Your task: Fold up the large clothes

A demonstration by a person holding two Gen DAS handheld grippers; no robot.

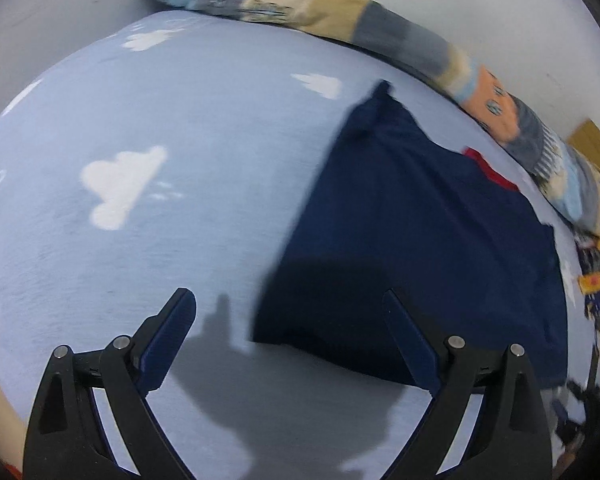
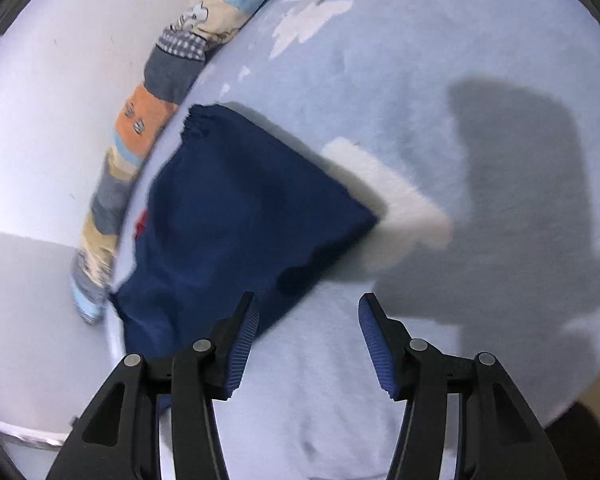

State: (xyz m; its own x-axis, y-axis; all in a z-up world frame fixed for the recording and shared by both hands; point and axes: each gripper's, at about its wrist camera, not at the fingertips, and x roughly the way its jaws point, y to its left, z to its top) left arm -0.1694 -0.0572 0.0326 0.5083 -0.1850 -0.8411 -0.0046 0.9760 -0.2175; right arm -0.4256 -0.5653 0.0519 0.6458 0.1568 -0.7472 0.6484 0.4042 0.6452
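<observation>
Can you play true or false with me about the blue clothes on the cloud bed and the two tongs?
1. The dark blue garment lies on a light blue sheet with white clouds. True.
2. The left tongs are squeezing the garment. False: they stand open and hold nothing.
3. A patchwork blanket lies along the wall. True.
4. The garment is bright yellow. False: it is dark blue with a bit of red.
5. The right tongs hold nothing. True.
</observation>
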